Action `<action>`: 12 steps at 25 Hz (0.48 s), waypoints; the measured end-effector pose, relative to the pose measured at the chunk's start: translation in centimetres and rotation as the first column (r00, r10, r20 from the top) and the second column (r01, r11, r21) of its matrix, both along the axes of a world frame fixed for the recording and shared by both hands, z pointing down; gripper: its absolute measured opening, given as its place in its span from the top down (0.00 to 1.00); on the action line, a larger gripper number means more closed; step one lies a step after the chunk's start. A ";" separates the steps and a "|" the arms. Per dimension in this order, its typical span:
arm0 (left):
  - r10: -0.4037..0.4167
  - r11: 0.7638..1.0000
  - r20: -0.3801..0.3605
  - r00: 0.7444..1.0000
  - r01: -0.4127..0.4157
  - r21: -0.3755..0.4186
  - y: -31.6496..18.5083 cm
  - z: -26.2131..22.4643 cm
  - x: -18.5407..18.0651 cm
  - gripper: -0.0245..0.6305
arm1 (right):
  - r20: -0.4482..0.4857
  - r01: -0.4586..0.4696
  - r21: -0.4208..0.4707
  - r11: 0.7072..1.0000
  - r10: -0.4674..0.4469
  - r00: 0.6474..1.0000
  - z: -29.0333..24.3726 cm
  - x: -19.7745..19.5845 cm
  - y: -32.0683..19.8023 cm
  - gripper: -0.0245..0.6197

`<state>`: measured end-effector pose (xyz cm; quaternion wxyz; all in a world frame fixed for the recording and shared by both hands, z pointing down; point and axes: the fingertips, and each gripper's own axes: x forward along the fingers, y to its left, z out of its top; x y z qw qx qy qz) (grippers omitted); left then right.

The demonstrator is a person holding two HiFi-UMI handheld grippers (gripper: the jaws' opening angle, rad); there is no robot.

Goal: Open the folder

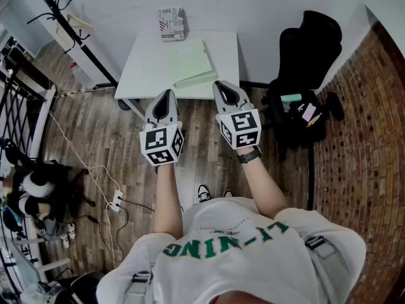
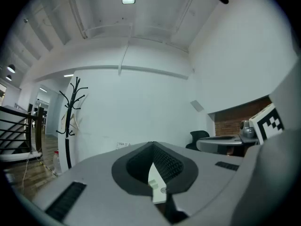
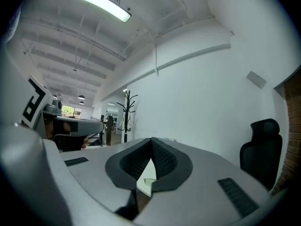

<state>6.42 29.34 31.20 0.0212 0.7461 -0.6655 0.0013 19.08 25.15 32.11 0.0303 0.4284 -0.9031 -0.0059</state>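
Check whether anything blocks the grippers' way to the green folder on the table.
Nothing visible does. The folder lies on the white table ahead of the left gripper and right gripper, both shut and empty. The printed box stands behind it, at the far edge.

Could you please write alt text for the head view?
A person holds the left gripper and right gripper, both shut, before a white table bearing a closed pale green folder; a printed box sits at its far edge.
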 end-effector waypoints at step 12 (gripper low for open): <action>0.044 0.999 -0.016 0.999 -0.044 0.017 -2.9 1.9 -4.5 0.94 | 0.001 -0.048 0.004 0.999 0.048 0.999 2.0 -4.3 -2.6 0.94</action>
